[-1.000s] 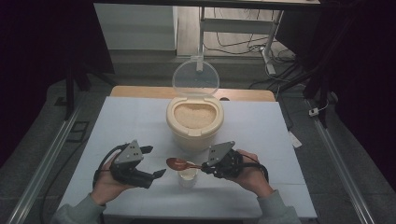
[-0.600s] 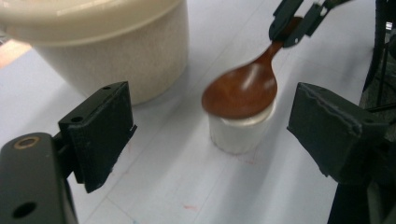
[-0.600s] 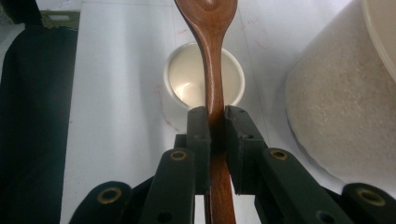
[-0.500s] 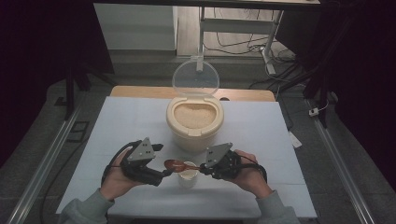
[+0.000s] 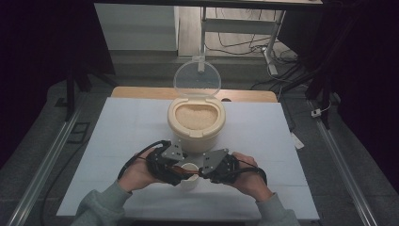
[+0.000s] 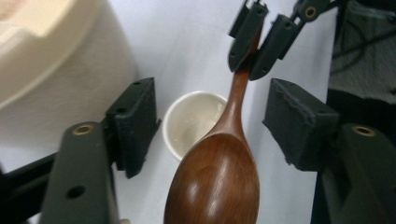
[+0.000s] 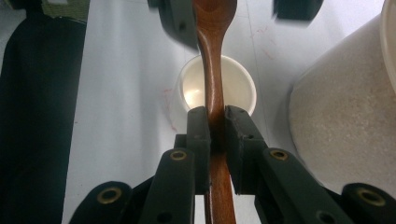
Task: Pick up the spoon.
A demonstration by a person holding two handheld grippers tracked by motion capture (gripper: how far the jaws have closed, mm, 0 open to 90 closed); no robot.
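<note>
The right gripper [image 7: 215, 126] pinches a brown wooden spoon [image 6: 219, 177] above a small white cup [image 7: 218, 86], its bowl between the left gripper's [image 6: 219, 126] spread jaws.

No readable text, label, brand, number or sign anywhere I look. Rice container [image 5: 196, 123], small cup [image 6: 192, 122], wooden spoon [image 6: 219, 182], my tools' jaws: all plain (no print, no sticker visible).

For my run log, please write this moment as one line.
right gripper: shut on spoon handle | left gripper: open around spoon bowl | cup: below spoon | rice container: lid open
</note>
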